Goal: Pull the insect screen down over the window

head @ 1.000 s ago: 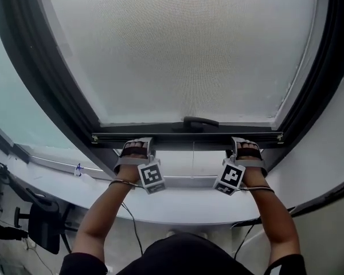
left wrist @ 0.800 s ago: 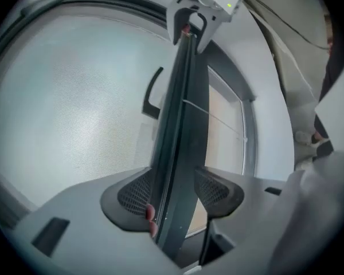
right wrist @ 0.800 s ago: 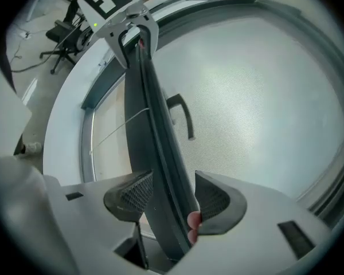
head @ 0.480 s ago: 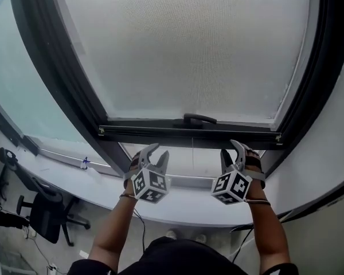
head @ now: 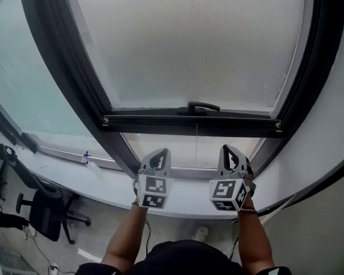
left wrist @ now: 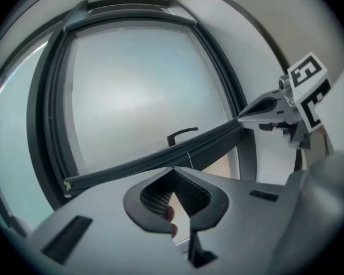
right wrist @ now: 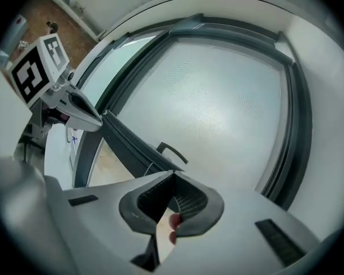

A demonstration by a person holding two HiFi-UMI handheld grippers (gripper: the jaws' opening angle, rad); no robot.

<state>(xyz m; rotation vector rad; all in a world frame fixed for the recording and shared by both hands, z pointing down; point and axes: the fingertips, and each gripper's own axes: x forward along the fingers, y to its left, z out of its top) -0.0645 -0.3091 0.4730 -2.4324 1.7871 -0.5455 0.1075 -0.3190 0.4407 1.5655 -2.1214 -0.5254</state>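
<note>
The insect screen's pale mesh point(head: 189, 44) covers most of the window, and its dark bottom bar point(head: 195, 124) with a small handle point(head: 202, 106) hangs a little above the sill. My left gripper point(head: 162, 152) and right gripper point(head: 226, 149) are side by side below the bar, clear of it, pointing at the window. Both are shut with nothing between the jaws. In the left gripper view the left gripper point(left wrist: 173, 169) has its tips together under the bar point(left wrist: 155, 164). The right gripper point(right wrist: 173, 172) looks the same, with the handle point(right wrist: 172, 152) just beyond it.
Dark window frame posts point(head: 74, 79) run up both sides. A white sill point(head: 103, 182) curves under the grippers. A strip of window point(head: 178, 150) shows uncovered beneath the bar. An office chair point(head: 43, 219) stands on the floor at lower left, a plain wall point(head: 327, 153) at right.
Both grippers were at the bottom bar a second ago. They came off it, opened, drew back toward me, rolled upright and are now shut. The bar has stayed about where it was.
</note>
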